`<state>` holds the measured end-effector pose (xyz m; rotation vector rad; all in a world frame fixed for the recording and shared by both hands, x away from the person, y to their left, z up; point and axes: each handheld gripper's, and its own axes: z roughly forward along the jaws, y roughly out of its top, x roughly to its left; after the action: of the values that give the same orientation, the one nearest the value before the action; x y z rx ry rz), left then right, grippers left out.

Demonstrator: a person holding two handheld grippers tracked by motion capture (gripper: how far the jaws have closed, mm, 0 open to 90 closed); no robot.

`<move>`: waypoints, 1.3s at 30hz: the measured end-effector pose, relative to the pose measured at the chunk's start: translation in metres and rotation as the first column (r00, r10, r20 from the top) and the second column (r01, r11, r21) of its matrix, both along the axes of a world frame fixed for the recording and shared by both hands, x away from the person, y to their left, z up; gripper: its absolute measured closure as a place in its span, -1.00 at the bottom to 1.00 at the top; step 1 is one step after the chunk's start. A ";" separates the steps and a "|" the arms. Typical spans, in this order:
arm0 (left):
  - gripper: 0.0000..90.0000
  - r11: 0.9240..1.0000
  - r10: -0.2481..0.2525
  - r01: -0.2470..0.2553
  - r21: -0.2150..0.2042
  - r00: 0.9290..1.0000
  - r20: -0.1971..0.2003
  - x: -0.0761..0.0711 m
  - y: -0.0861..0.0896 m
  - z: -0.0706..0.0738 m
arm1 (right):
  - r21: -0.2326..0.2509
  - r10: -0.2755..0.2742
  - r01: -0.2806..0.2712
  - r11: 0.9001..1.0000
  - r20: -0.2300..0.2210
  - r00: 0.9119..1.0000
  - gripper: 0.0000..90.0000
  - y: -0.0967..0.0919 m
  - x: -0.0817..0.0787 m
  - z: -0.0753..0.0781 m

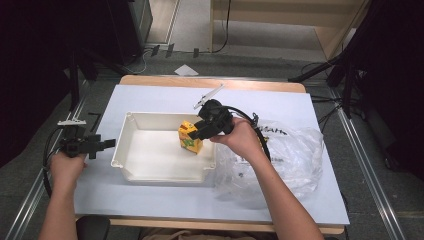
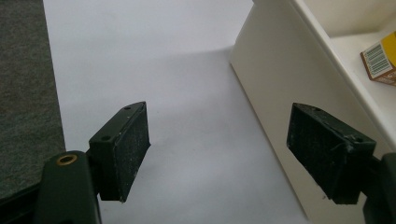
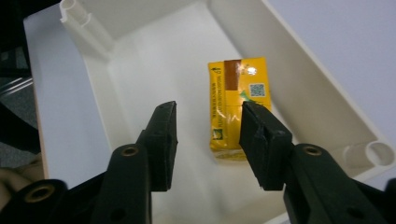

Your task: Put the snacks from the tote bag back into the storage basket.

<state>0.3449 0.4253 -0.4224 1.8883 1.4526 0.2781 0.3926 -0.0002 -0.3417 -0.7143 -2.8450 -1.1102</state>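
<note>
both hand-held grippers released, right hand-held gripper [image 3: 208, 144] above yellow carton [image 3: 238, 105] standing upright in white tray [image 1: 131, 172]

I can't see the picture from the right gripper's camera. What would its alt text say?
Two black jaws of the right gripper stand open above a yellow carton lying flat on the floor of a white tray. One jaw overlaps the carton's edge; whether it touches is unclear. The tray sits on a pale table.

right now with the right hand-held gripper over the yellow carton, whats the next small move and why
Probably lift the right hand-held gripper straight up and clear. Its jaws are open and the yellow carton appears to rest on the floor of the white tray, apparently already released.
</note>
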 end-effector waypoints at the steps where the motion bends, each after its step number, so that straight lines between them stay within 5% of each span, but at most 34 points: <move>1: -0.50 1.000 0.000 0.000 0.000 1.000 0.000 0.000 0.000 0.000 | 0.002 0.003 -0.003 1.000 -0.008 1.000 0.35 0.000 -0.001 0.000; 4: -0.50 1.000 0.002 -0.002 -0.003 1.000 0.001 -0.001 0.001 0.001 | 0.006 0.002 -0.002 1.000 -0.021 1.000 0.45 0.001 -0.003 -0.002; 6: -0.50 1.000 0.007 -0.007 -0.008 1.000 0.004 -0.001 0.003 0.001 | 0.021 -0.003 0.003 1.000 -0.036 0.999 0.74 0.000 -0.005 -0.005; 10: -0.50 1.000 0.007 -0.007 -0.004 1.000 0.004 -0.001 0.002 0.000 | 0.023 0.010 -0.008 1.000 -0.062 0.998 0.99 0.002 -0.007 -0.016; 26: -0.50 1.000 -0.001 0.001 -0.002 1.000 -0.005 0.000 0.001 0.000 | -0.024 -0.003 0.001 1.000 -0.123 0.992 1.00 0.012 -0.004 -0.054; 39: -0.50 1.000 0.001 -0.001 -0.007 1.000 -0.006 0.000 0.002 -0.001 | -0.038 0.002 -0.007 0.999 -0.132 0.991 1.00 0.012 -0.001 -0.059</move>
<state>0.3446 0.4275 -0.4236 1.8844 1.4571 0.2679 0.3912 0.0117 -0.4009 -0.7535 -2.7629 -0.9709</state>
